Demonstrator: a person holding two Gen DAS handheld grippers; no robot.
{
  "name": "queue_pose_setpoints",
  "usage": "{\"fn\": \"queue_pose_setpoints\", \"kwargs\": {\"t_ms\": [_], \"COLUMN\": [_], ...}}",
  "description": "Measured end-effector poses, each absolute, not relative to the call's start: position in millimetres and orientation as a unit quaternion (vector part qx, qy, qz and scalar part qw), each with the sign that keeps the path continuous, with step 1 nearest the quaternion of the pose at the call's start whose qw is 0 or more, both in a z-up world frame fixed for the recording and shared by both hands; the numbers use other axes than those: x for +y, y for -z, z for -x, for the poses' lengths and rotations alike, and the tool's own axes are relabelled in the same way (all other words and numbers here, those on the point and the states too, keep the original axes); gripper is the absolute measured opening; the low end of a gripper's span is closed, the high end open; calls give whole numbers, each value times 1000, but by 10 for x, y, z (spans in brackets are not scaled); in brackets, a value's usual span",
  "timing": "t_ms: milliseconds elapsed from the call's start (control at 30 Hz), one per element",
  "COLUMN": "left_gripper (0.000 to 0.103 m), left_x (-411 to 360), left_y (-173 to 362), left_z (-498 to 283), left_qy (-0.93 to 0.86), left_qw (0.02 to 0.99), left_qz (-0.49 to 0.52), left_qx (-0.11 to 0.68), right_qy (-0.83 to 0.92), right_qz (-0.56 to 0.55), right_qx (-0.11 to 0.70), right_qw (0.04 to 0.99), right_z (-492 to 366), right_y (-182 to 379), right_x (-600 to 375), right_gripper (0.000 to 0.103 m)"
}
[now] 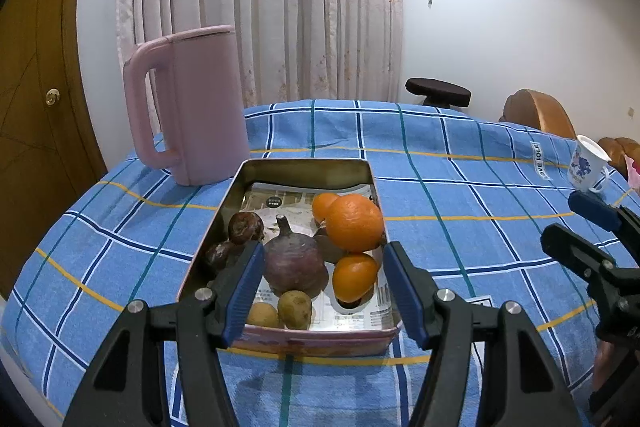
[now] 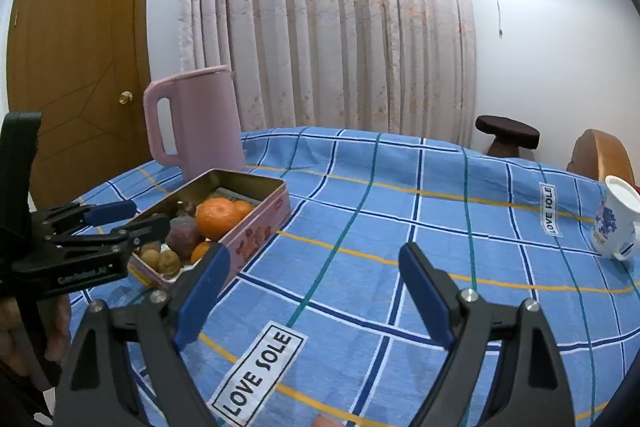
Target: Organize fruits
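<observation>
Open pink tin (image 1: 312,341) sat near the table's left edge, paper-lined. All fruit was inside it: three oranges (image 1: 354,223) along the right wall, one stacked on top; purple fig-like fruit (image 1: 294,263) upright in the middle; two dark round fruits (image 1: 245,227) at the left wall; two brownish-yellow ones (image 1: 295,309) at the near wall.

Three oranges (image 1: 354,223), two potatoes (image 1: 295,309) (one tin (image 1: 304,169))

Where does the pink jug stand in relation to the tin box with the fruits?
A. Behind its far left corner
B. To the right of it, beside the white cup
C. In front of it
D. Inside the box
A: the pink jug stands on the cloth just beyond the far left corner of the tin box.
</observation>
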State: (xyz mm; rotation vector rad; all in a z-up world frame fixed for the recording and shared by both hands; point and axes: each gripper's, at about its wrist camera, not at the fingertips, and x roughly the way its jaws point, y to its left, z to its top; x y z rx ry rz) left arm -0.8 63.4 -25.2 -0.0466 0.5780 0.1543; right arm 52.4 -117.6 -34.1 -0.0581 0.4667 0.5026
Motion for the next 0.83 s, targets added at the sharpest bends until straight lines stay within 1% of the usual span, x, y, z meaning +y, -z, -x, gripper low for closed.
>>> {"fn": "queue_pose_setpoints", "kwargs": {"t_ms": [567,633,667,833], "left_gripper": [63,74,83,84], "left_x": [612,603,593,545], "left_y": [273,271,263,194], "left_z": [-19,-6,7,68], "left_qy": [-70,-78,-79,-76], "left_qw": [953,954,955,962], "left_qz": [26,20,16,5], "left_qx": [295,290,284,261], "right_qy": [-238,-236,-234,-221], "right_qz": [26,25,25,32], "right_qx": [224,223,224,229], "right_qw": [945,946,946,948], "right_z": [-495,-494,-496,-511], "right_y": [342,339,338,349], "right_x": [-1298,-1335,-1349,-1445], "right_gripper": [89,89,89,89]}}
